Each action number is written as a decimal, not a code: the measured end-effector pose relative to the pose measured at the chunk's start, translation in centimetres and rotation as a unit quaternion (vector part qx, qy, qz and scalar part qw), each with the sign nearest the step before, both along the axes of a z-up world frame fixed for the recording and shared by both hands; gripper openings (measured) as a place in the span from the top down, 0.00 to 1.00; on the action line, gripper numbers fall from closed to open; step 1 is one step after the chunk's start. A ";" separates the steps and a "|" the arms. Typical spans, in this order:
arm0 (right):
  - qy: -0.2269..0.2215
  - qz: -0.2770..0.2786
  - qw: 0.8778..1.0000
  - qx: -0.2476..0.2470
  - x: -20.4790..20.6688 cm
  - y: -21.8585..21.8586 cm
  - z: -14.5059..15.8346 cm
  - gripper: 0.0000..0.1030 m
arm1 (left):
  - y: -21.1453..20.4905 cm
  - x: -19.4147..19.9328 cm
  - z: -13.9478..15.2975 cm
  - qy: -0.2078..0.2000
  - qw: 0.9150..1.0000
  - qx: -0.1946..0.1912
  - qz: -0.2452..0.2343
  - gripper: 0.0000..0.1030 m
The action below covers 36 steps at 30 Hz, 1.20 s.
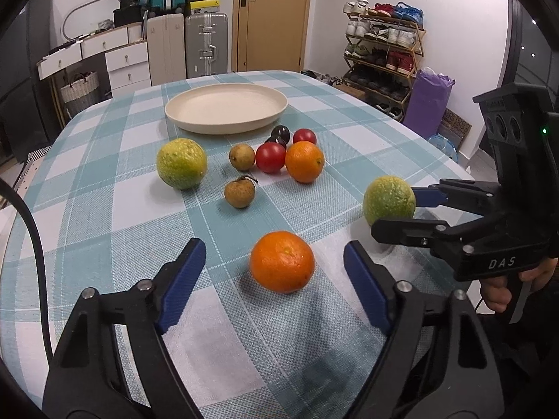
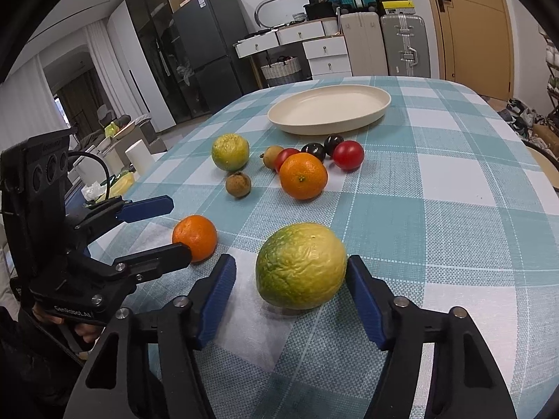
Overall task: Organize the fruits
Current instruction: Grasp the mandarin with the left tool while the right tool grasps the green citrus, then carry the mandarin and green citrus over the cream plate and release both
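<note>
Left gripper [image 1: 274, 276] open around near orange [image 1: 282, 261] on worktop [image 1: 104, 244]. Right gripper [image 2: 290, 279] open, one pad touching green fruit [image 2: 301, 265]. Squeeze gently, lift, carry to plate [image 1: 226, 107].

On the table [image 1: 104, 216] the plate [image 1: 226, 107] sits farthest back, with a cluster of small fruits [image 1: 279, 150] just in front of it. Nearer, one orange [image 1: 282, 261] lies between the left gripper [image 1: 274, 272] fingers, and a citrus [image 2: 301, 265] between the right gripper [image 2: 290, 279] fingers, to its right.

White walls, wooden door [image 1: 272, 17], suitcases [image 1: 206, 45], shoe rack [image 1: 384, 52].
</note>
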State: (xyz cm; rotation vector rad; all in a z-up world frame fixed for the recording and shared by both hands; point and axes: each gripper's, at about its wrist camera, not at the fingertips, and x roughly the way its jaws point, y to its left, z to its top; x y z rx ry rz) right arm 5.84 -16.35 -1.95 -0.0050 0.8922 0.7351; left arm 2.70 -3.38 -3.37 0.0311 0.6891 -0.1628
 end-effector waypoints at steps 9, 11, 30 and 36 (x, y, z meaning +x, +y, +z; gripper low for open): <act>0.008 -0.009 1.000 -0.006 0.3 0.1 -0.4 0.50 | -0.7 1.1 -1.2 0.038 0.999 -0.015 -0.006 0.40; 0.006 -0.009 1.000 -0.008 0.2 0.1 -0.4 0.50 | -0.8 1.4 -1.5 0.043 0.999 -0.019 -0.007 0.52; -0.020 -0.022 1.000 0.008 0.6 -0.5 1.4 0.50 | 1.2 0.8 1.5 0.005 0.998 -0.054 0.020 0.64; -0.038 -0.034 0.999 0.016 2.2 -0.6 3.0 0.50 | 2.5 0.9 3.1 -0.026 0.997 -0.057 0.037 0.64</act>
